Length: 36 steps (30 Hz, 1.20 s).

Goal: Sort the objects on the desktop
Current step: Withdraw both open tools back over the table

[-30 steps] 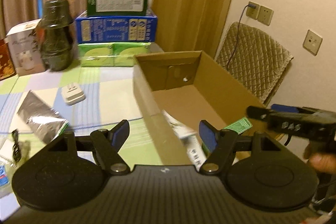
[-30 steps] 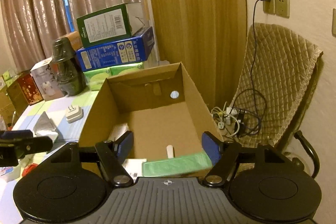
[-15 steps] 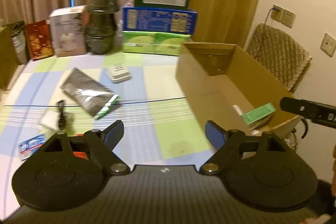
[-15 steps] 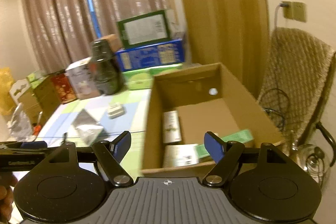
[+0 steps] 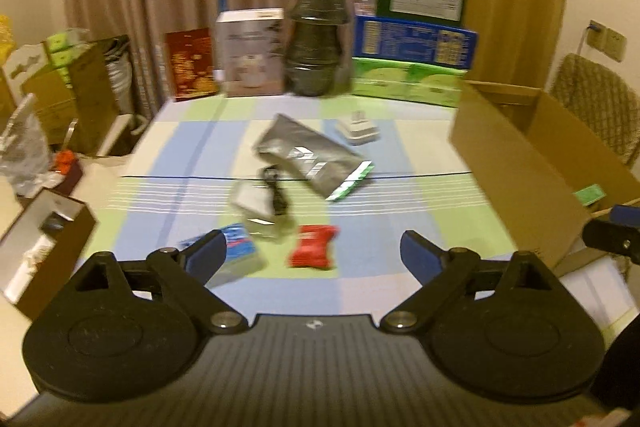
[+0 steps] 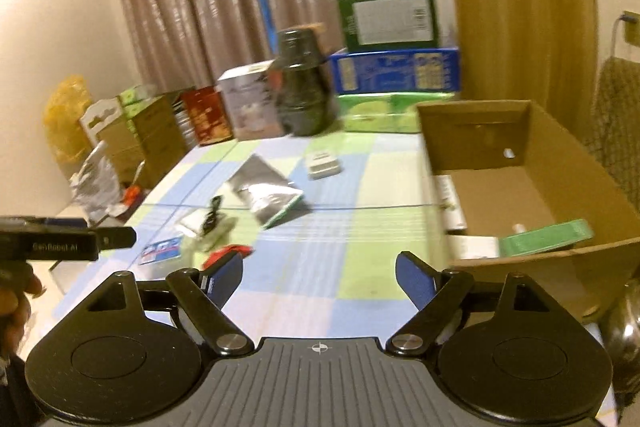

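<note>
On the checked tablecloth (image 5: pixel 400 163), both tongs, left (image 5: pixel 314 253) and right (image 6: pixel 318 277), are opening empty; one reads "SenRobot AI".

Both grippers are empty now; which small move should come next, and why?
Probably lower the left gripper, whose jaws are opening with nothing between them, onto the red crinkled packet lying just ahead; it is the nearest loose item outside the brown cardboard box.

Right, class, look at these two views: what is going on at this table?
A person with a handheld gripper in each hand is sorting loose items into a cardboard box. The left gripper and right gripper hold nothing, and their jaws are opening. A silver pouch, red packet, blue packet, black cable and white adapter lie on the checked tablecloth. The box holds a green packet and some white packages.
</note>
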Motion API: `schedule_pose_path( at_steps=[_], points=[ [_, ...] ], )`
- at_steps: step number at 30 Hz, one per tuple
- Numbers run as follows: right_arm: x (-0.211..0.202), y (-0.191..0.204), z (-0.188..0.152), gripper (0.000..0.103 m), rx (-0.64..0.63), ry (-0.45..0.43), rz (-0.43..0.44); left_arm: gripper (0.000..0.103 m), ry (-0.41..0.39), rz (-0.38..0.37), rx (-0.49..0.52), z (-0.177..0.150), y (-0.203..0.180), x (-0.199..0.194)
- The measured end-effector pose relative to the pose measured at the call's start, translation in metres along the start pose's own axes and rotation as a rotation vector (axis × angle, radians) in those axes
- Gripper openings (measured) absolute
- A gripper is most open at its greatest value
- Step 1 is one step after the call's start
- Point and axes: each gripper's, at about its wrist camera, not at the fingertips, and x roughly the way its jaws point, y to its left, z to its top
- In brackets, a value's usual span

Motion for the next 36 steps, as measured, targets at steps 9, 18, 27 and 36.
schedule_pose_path(
  at_steps=[9, 18, 27, 36],
  points=[
    [0.032, 0.036, -0.005, 0.085, -0.054, 0.023, 0.041, 0.093, 0.014, 0.031, 0.093, 0.005, 0.063, 0.001],
    [0.082, 0.057, -0.015, 0.085, -0.11, 0.089, 0.051, 0.093, 0.067, -0.072, 0.248, -0.01, 0.099, 0.046],
    [0.131, 0.075, -0.027, 0.085, -0.274, 0.129, 0.114, 0.092, 0.122, -0.147, 0.372, -0.031, 0.109, 0.103],
    [0.182, 0.076, -0.027, 0.085, -0.386, 0.181, 0.16, 0.081, 0.155, -0.207, 0.374, -0.033, 0.122, 0.156]
  ],
)
